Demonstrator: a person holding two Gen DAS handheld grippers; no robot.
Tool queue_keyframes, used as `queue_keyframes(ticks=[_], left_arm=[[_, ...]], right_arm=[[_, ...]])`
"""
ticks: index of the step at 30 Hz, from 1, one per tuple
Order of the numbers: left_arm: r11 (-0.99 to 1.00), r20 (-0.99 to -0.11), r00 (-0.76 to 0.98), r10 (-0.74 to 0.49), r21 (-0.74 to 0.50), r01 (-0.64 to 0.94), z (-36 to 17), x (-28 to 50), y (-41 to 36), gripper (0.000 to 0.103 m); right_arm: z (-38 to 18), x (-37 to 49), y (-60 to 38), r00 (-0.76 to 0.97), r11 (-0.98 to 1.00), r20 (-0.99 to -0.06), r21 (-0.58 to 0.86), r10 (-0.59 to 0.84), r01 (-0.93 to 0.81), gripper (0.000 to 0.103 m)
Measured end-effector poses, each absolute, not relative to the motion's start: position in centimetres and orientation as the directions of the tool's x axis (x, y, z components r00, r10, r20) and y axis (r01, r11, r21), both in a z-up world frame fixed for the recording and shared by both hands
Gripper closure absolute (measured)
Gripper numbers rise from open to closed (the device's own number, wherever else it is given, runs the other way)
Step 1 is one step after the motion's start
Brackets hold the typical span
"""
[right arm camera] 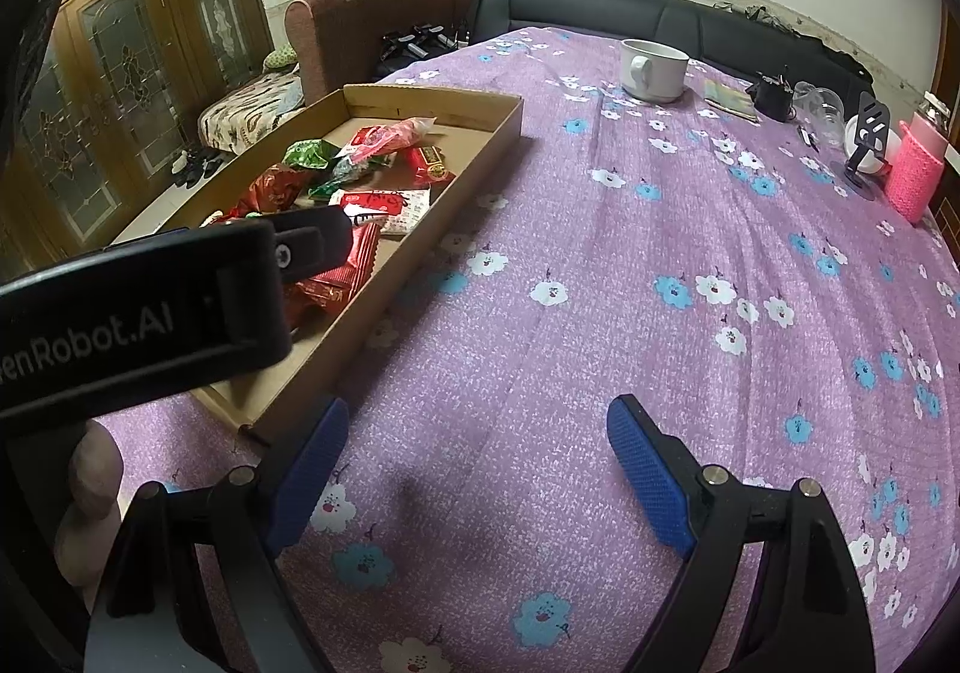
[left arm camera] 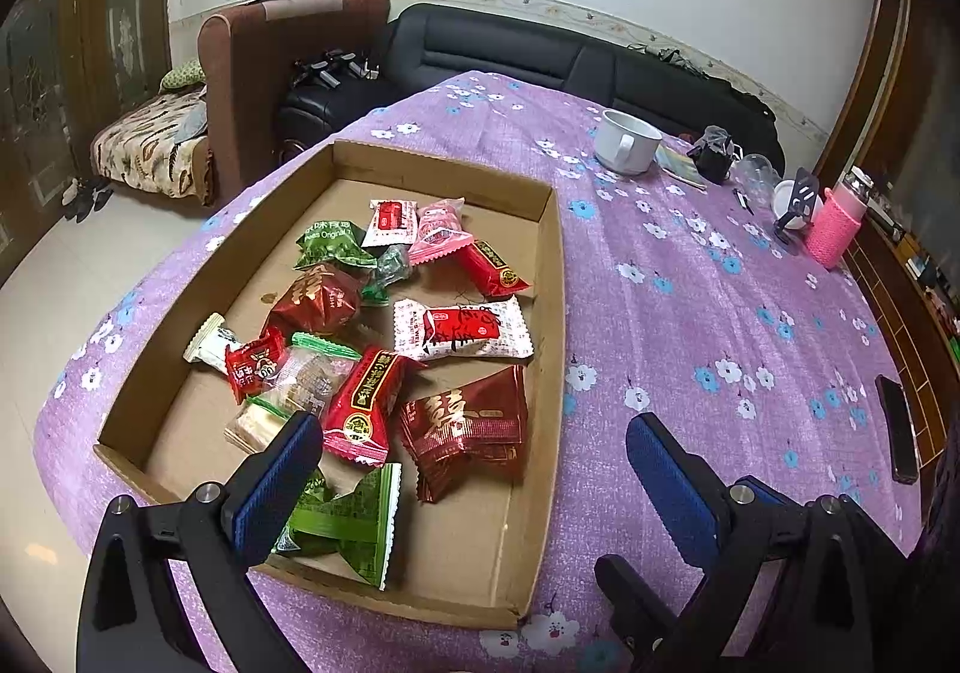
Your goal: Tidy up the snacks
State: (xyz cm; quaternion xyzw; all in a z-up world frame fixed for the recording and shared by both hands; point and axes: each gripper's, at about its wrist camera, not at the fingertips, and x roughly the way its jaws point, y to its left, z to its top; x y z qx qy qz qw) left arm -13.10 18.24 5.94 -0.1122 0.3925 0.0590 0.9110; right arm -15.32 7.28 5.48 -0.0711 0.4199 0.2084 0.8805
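While both tools hang idle above the purple cloth, your risks sit mostly on the left side. The cardboard tray [left arm camera: 543, 277] lies close to the desk's [right arm camera: 600, 265] left edge, with the floor visible just past its far wall; a sideways shove there could likely slide the light tray toward the drop. Inside it, the snacks [left arm camera: 384, 337] are heaped and overlapping, glossy wrappers on glossy wrappers, so a pinch on one packet could drag a neighbour along or let it slip out. The left hand-held gripper [left arm camera: 474, 469] stands wide and empty, its left finger over the green packet [left arm camera: 345, 523] at the near end, its right finger outside the tray over the cloth. Closing from here, you would likely catch the tray's right wall between the pads.

Moving right, the middle of the desk is bare flowered cloth: good open room for laying packets out. The right hand-held gripper [right arm camera: 477, 472] hovers over it, wide, holding nothing. Watch the two tools; they sit just beside each other.

Far right, a white mug [right arm camera: 654, 69], small clutter and a pink-sleeved bottle [right arm camera: 918, 172] crowd the back corner. Keep sweeps short of them.
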Motion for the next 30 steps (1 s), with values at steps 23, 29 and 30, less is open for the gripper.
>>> queue_keyframes(ticks=[23, 29, 30], left_arm=[[0.962, -0.633, 0.759, 0.148, -0.085, -0.259, 8.0, -14.8, 18.2, 0.001], [0.966, -0.604, 0.784, 0.142, -0.090, -0.244, 9.1, -15.5, 18.1, 0.001], [0.967, -0.601, 0.786, 0.141, -0.088, -0.241, 9.2, -15.6, 18.0, 0.001]], right_arm=[[6.1, -15.3, 6.6, 0.572, 0.902, -0.751, 0.074, 0.331, -0.425, 0.015], [6.3, -15.3, 6.5, 0.573, 0.902, -0.748, 0.079, 0.335, -0.424, 0.015], [6.3, -15.4, 6.5, 0.572, 0.901, -0.748, 0.079, 0.336, -0.426, 0.015]])
